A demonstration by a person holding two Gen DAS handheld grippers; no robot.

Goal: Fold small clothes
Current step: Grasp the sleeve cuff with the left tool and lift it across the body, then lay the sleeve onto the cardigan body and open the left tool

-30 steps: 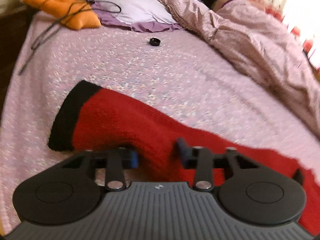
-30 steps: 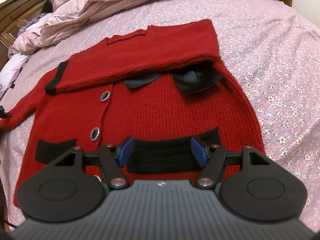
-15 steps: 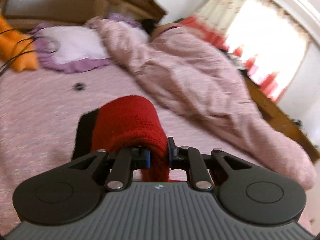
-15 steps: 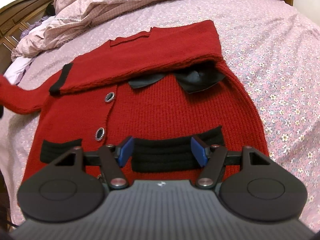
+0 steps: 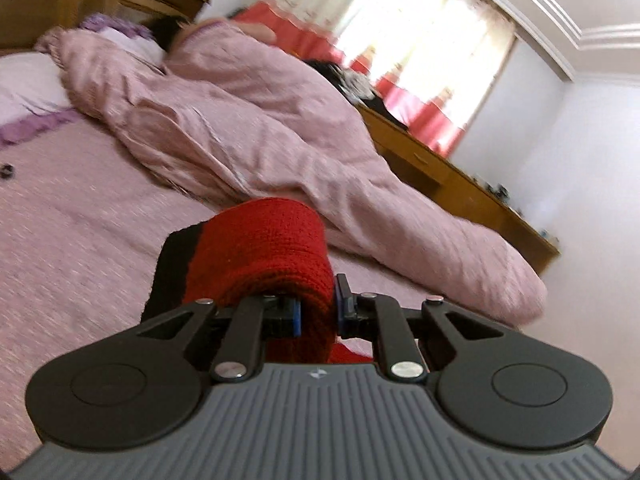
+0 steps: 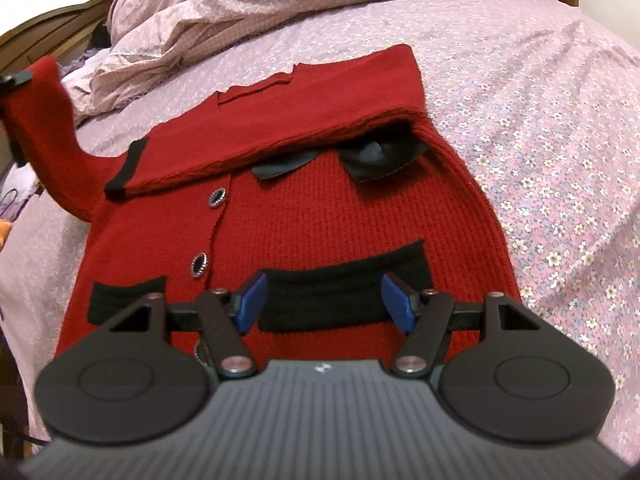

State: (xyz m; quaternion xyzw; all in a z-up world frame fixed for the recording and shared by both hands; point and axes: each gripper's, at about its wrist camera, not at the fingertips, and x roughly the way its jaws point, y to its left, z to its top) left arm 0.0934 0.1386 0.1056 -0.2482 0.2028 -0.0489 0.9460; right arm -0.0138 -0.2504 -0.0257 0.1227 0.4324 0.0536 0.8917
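My left tool (image 5: 318, 312) clenches the cardigan's sleeve (image 5: 264, 256), lifted for folding across; my right tool (image 6: 326, 302) hangs released above the hem.

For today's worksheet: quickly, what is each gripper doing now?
Left gripper: shut on the red sleeve.
Right gripper: open, holding nothing.

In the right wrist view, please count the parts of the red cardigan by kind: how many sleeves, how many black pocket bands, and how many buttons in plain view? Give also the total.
Sleeves: 2
Black pocket bands: 2
Buttons in plain view: 2
Total: 6
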